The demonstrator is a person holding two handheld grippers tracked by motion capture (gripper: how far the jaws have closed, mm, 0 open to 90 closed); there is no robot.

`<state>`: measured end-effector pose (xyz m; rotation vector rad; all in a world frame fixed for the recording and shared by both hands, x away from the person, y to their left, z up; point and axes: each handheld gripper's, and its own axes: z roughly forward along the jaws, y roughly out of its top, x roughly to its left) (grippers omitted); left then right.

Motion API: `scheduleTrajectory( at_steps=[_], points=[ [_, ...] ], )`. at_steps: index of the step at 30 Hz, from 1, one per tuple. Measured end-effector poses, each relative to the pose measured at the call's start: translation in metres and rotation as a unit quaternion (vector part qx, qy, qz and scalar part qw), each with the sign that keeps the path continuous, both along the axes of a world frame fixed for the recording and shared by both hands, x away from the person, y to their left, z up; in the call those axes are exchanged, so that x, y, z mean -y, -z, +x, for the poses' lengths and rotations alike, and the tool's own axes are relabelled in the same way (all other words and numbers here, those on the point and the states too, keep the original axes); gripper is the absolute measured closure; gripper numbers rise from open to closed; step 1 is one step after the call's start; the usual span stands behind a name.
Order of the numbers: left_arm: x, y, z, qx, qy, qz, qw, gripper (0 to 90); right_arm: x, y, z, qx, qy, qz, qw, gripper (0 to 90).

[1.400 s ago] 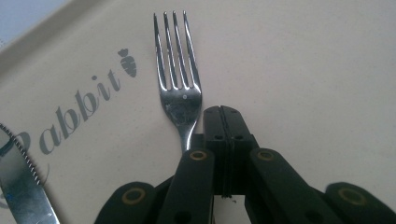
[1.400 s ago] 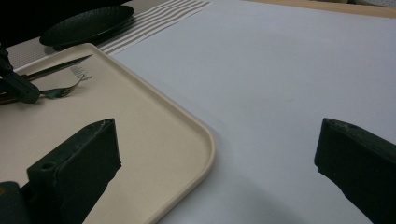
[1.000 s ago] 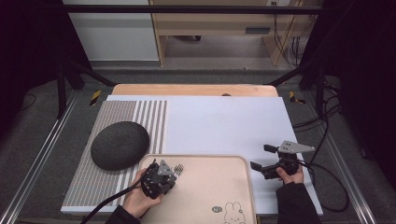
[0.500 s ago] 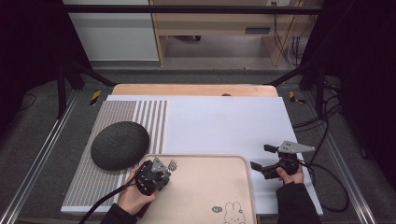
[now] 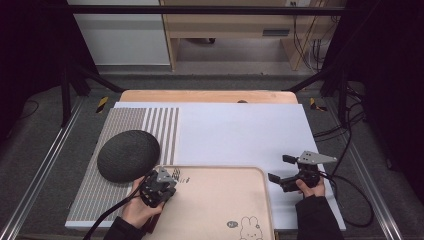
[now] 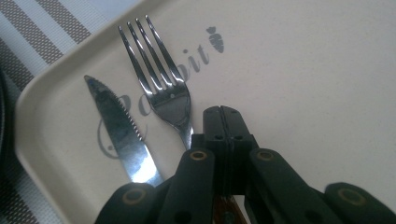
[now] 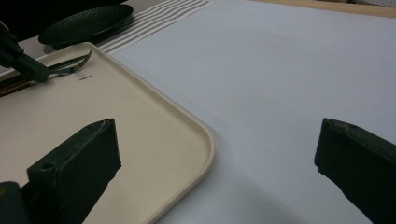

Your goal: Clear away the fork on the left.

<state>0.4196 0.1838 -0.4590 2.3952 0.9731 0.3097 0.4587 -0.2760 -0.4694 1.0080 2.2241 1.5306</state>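
The left hand-held gripper [image 6: 223,126] has its jaws fully closed, and they seem to pinch the neck of the fork [image 6: 161,84]. The fork lies on the tray [image 6: 299,70] beside the knife [image 6: 122,135], its tines pointing away along the gripper's line. The right hand-held gripper [image 7: 215,154] stands wide open and holds nothing, well apart over the worktop [image 7: 289,60].

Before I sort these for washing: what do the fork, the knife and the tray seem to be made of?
Fork: polished metal, probably steel, with mirror-like glints.
Knife: the same shiny metal, with a serrated edge.
Tray: matte beige, likely plastic, with a moulded rounded rim and printed lettering.
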Motion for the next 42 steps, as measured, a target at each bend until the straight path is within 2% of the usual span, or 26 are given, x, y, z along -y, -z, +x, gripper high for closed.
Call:
scheduleTrajectory(
  at_steps=[11,15,20,23,26,28,30,38,42],
  points=[
    [-0.009,-0.001,0.002,0.004,-0.008,-0.003,1.0,89.6,0.0,0.0,0.0,0.0,0.0,0.001,1.0,0.4],
    [-0.01,-0.001,0.002,0.003,-0.004,-0.004,1.0,89.6,0.0,0.0,0.0,0.0,0.0,0.0,1.0,0.4],
    [-0.01,-0.005,0.0,0.014,0.003,-0.012,0.9998,88.7,0.0,0.0,0.0,0.001,0.0,0.0,1.0,0.4],
    [-0.01,-0.01,-0.002,0.022,0.008,-0.024,0.9994,83.6,0.0,0.0,0.0,0.001,0.0,0.0,1.0,0.4],
    [-0.012,-0.013,-0.004,0.028,0.009,-0.049,0.9984,76.9,0.0,0.0,0.0,0.001,0.0,0.0,1.0,0.4],
    [-0.012,-0.015,-0.005,0.034,0.007,-0.051,0.9981,71.7,0.0,0.0,0.0,0.001,0.0,0.0,1.0,0.4],
    [-0.013,-0.017,-0.006,0.042,0.005,-0.043,0.9982,65.7,0.0,0.0,0.0,0.001,0.001,0.001,1.0,0.4],
    [-0.02,-0.026,-0.007,0.067,-0.007,-0.071,0.9952,34.2,0.0,0.0,0.0,0.0,0.003,0.002,1.0,0.4],
    [-0.025,-0.029,-0.007,0.074,-0.008,-0.086,0.9935,24.3,0.0,0.0,0.0,0.001,0.005,0.001,1.0,0.4]
  ],
)
